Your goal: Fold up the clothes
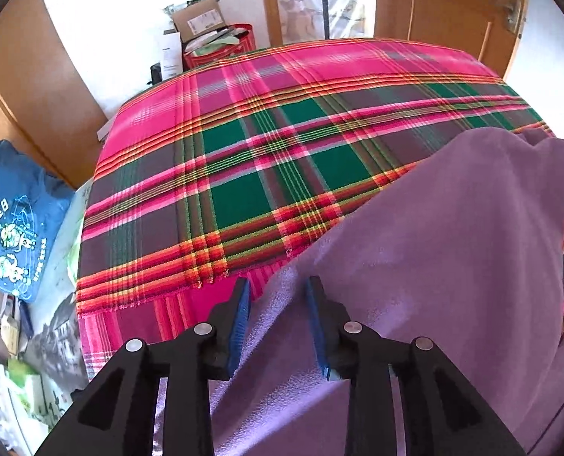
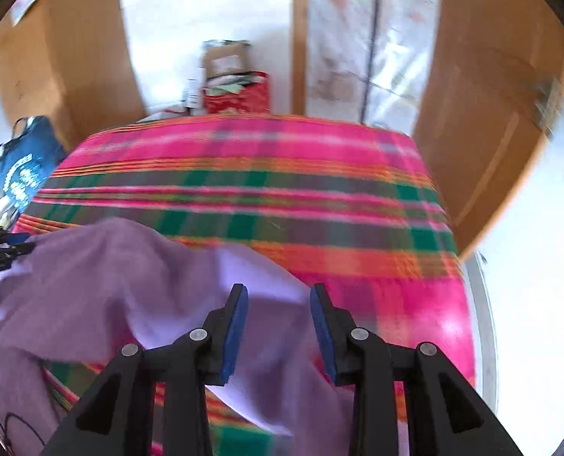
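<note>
A purple garment [image 1: 452, 247] lies rumpled over the near right part of a pink, green and orange plaid cloth [image 1: 244, 152] that covers the work surface. My left gripper [image 1: 278, 288] hangs over the garment's near edge, jaws apart, with a fold of purple fabric running under the gap and neither pad pressing on it. The right wrist view is blurred. In it the garment [image 2: 103, 277] spreads from the left across the plaid cloth [image 2: 282, 197], and my right gripper [image 2: 278, 292] stands open above its pale folded part. The left gripper [image 2: 0, 247] shows at the far left edge, at the garment's corner.
A blue printed bag [image 1: 12, 220] hangs left of the covered surface, with cluttered items below it. Beyond the far edge stand a red basket [image 1: 221, 49] stuffed with papers and a cardboard box. A wooden door [image 1: 445, 11] is at the back right.
</note>
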Demonstrator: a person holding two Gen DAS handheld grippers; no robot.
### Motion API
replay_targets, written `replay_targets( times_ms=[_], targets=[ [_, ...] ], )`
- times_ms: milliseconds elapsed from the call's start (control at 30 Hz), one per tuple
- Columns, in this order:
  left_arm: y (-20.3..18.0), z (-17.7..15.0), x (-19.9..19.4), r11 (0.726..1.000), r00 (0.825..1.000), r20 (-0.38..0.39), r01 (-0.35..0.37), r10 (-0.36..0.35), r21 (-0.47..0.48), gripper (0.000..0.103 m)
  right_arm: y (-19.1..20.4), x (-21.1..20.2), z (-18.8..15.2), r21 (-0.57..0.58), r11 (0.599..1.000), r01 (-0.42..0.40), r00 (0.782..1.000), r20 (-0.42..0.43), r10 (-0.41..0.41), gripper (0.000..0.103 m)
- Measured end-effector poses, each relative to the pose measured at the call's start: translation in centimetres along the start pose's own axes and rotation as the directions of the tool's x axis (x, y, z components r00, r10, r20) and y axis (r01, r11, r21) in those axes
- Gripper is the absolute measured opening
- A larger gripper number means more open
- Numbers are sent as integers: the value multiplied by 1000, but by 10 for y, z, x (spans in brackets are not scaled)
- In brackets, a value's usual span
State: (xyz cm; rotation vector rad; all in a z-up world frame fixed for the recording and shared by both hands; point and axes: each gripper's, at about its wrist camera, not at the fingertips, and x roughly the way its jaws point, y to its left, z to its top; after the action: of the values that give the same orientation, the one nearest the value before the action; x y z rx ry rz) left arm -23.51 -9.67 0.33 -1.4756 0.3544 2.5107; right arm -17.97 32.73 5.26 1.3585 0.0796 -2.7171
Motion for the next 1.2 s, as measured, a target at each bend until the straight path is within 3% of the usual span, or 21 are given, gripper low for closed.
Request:
replay_targets(
  times_ms=[100, 133, 267, 467, 600, 767, 933, 1000, 1033, 1200],
  targets=[
    [-4, -2, -2, 1000, 1000, -1, -14, 14, 0, 27, -22, 5, -15, 52, 998, 21, 999, -38, -19, 39],
    [-6, -3, -2, 1000, 1000, 0, -20, 20, 2, 21, -28, 7, -19, 69, 998, 12, 999, -53, -8, 40],
    [-16, 0, -2, 997, 998, 4, -64, 64, 34, 16, -33, 7, -31, 92, 995, -44, 997, -60, 50, 40],
    [-15, 0, -3, 998, 998, -3, -60, 60, -9, 15, -23, 15, -19, 82, 991, -101, 993, -48, 106, 40],
    [-16, -1, -2, 998, 998, -2, -68, 68, -12, 15, -30, 24, -11, 138, 983, -124, 991, -25, 129, 40],
    [-20, -1, -1, 996, 996, 1, -88, 88, 5, 15, -43, 19, -13, 246, 937, -248, 968, 20, 251, 40],
    [-19, 0, -2, 996, 996, -2, -88, 88, -12, 15, -34, 36, -21, 231, 929, -290, 946, -82, 315, 40],
    [-19, 1, -1, 996, 996, -4, -91, 91, -13, 15, -32, 36, -21, 216, 937, -273, 950, -91, 298, 25],
    [-19, 1, -1, 996, 996, -6, -93, 93, -12, 15, -32, 34, -19, 206, 944, -258, 956, -86, 280, 5],
    [-20, 1, -2, 995, 995, -11, -102, 102, -17, 16, -42, 16, -3, 169, 970, -175, 983, -21, 181, 5]
  ],
)
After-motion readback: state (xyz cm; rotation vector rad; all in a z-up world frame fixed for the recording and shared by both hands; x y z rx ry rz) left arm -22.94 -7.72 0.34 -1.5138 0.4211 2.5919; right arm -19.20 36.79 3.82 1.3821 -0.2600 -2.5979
